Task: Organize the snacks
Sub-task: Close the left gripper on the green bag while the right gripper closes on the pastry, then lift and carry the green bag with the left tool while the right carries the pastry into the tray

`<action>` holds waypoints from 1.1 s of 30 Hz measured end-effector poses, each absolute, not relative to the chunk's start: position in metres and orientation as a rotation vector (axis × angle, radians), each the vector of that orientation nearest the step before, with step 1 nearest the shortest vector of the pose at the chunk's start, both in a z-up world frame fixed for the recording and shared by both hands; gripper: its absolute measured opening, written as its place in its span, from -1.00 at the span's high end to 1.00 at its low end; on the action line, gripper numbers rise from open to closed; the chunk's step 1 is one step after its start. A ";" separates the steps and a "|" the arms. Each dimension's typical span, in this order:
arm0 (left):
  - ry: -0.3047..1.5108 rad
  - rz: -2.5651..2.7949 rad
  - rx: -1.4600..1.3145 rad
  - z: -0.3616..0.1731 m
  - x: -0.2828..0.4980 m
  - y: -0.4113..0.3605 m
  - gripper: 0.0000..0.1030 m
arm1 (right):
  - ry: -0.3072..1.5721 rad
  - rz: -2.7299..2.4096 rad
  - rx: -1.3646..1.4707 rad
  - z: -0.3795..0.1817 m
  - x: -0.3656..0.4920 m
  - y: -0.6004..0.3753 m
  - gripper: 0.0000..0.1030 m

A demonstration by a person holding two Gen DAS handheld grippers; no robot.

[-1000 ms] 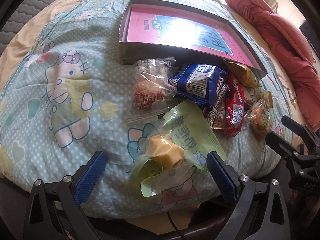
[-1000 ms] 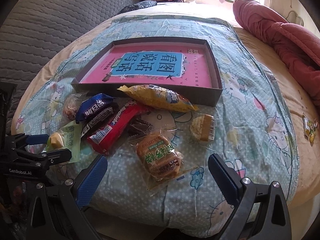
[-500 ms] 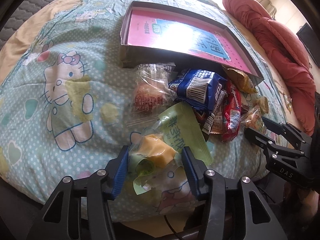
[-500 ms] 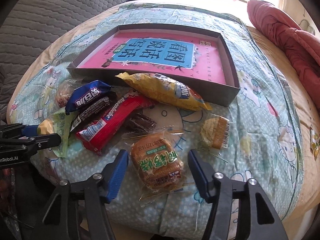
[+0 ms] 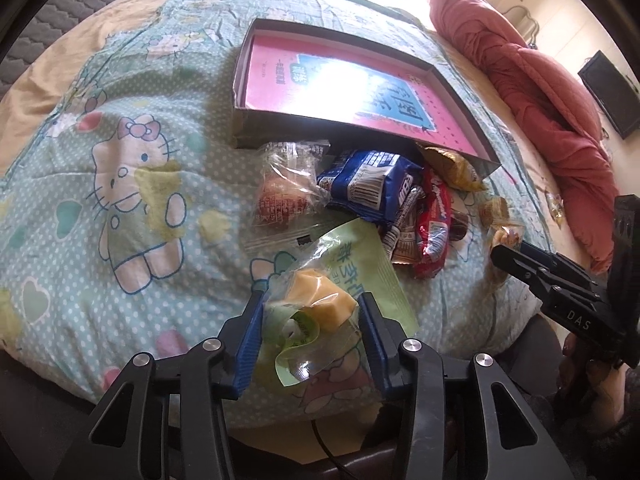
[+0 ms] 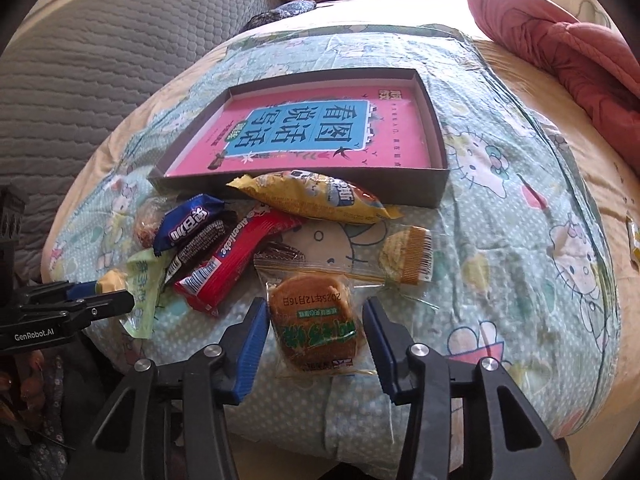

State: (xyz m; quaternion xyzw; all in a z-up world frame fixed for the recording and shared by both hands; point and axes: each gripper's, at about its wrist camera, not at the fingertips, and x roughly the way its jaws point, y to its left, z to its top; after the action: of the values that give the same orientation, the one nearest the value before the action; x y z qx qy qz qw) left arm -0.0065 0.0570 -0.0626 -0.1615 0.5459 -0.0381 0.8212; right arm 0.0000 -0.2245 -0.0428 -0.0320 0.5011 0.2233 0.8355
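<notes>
Presently, every snack lies outside the shallow dark cardboard box with the pink and blue printed floor (image 6: 438,160), which holds nothing; sorting appears barely begun. Left hand-held gripper (image 5: 312,316): blue pads close against the pale green plastic pouch with a yellow block inside (image 5: 340,284), at the pile's near edge on the bed. Right hand-held gripper (image 6: 316,332): jaws apart, flanking the round brown cake in clear wrap (image 6: 316,328), contact uncertain. Remaining on the turquoise cartoon-print quilt (image 6: 520,240), just before the box: long yellow packet (image 6: 320,196), red wrapper (image 6: 236,260), blue wrapper (image 6: 188,220), small ridged biscuit in clear wrap (image 6: 408,256).
</notes>
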 end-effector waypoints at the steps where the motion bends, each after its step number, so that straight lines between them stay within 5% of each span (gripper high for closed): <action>1: 1.149 -0.079 -0.343 -0.059 -0.008 0.059 0.08 | 1.058 0.472 -0.058 -0.042 0.000 -0.226 0.08; 5: 1.107 -0.077 -0.330 -0.046 -0.014 0.059 0.11 | 1.037 0.473 -0.026 -0.038 0.000 -0.232 0.09; 8: 1.079 -0.087 -0.313 -0.040 -0.013 0.054 0.38 | 1.027 0.478 -0.023 -0.037 0.001 -0.231 0.10; 16: 1.156 -0.064 -0.364 -0.065 -0.002 0.060 0.30 | 1.036 0.492 -0.026 -0.041 0.004 -0.228 0.10; 23: 1.231 -0.078 -0.405 -0.083 0.004 0.058 0.02 | 1.034 0.496 -0.037 -0.042 0.003 -0.225 0.10; 33: 1.213 -0.087 -0.358 -0.080 0.009 0.048 0.25 | 0.996 0.503 -0.057 -0.035 -0.002 -0.223 0.10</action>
State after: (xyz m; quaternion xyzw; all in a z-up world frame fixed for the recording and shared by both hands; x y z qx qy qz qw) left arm 0.0092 0.0475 -0.0798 -0.1675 0.5667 -0.0406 0.8057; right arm -0.0016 -0.2226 -0.0349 -0.0273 0.4724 0.2386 0.8481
